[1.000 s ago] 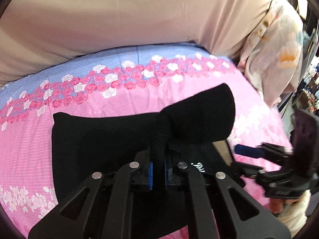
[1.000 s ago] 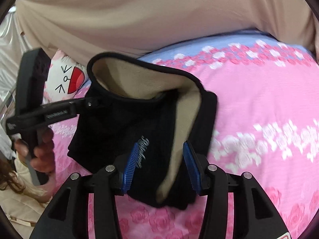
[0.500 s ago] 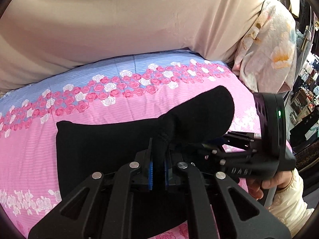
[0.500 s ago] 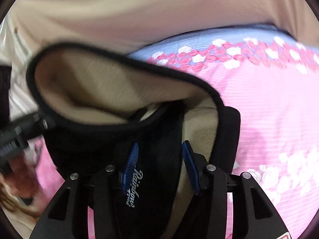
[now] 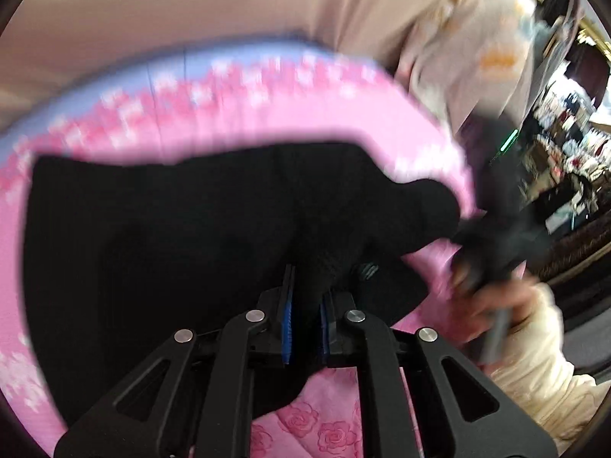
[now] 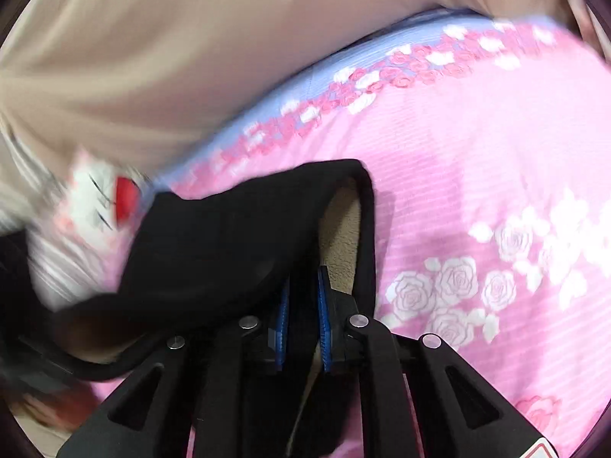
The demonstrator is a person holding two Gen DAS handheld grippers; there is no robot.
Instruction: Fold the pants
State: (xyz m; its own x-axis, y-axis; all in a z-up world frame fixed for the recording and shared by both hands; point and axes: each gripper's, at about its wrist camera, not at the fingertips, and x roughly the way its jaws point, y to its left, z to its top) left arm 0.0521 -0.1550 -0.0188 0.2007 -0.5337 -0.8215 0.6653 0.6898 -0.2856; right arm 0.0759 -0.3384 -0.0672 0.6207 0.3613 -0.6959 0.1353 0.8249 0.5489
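One pair of black pants (image 5: 183, 252) spread on the pink rose-print bed (image 6: 477, 175). Two tongs: left tongs (image 5: 305, 315) pinching a black fold, right tongs (image 6: 303, 305) closing on the waistband edge, tan lining showing. One cartoon pillow (image 6: 91, 198) beside.

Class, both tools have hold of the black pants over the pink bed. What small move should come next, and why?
Probably lower the held edge onto the pants lying on the bed. The left tool pinches black cloth; the right tool's jaws are closing on the fleece-lined edge, which is raised off the bed.
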